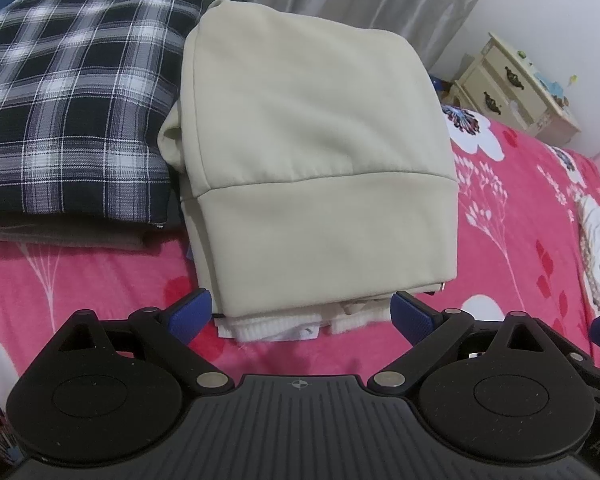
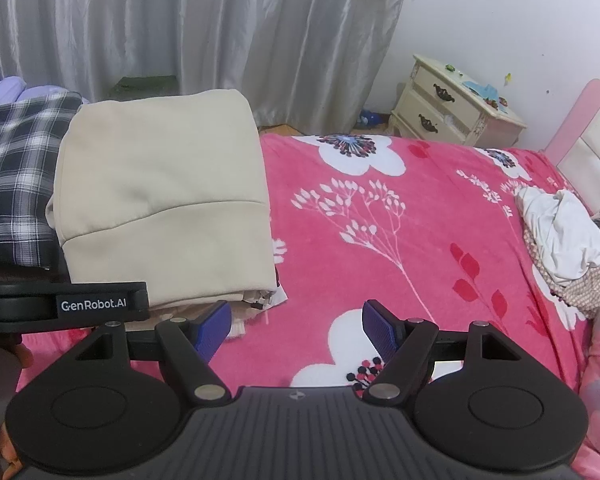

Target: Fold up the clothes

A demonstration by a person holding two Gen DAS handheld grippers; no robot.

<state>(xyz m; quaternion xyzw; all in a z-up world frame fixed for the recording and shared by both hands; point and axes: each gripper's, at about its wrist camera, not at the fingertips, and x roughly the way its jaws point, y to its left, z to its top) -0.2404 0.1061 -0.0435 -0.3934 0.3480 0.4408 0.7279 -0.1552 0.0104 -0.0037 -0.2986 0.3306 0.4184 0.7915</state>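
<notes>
A: Where is the folded cream garment [image 1: 316,152]?

B: It lies on the bed [image 1: 512,240], on the pink flowered cover, near the bed's far edge by the grey curtain [image 2: 188,20]. It sits on top of a white ribbed piece [image 1: 276,326] that pokes out below its near hem. Just to its left, touching it, lies a folded black-and-white plaid garment [image 1: 68,96], itself on a brownish layer [image 1: 68,236].

A: And the tongs?

B: The left tongs [image 1: 302,312] stand wide apart, blue pads on either side of the cream garment's near edge, pressing on nothing. The right tongs [image 2: 296,330] are spread too, over bare pink cover just right of the pile, with nothing between them.

A: Anything else on the bed?

B: A crumpled heap of white and patterned clothes [image 2: 564,240] lies well apart, towards the right edge near the pink headboard [image 2: 592,148]. Beyond the bed, a cream nightstand [image 2: 452,108] stands against the wall.
</notes>
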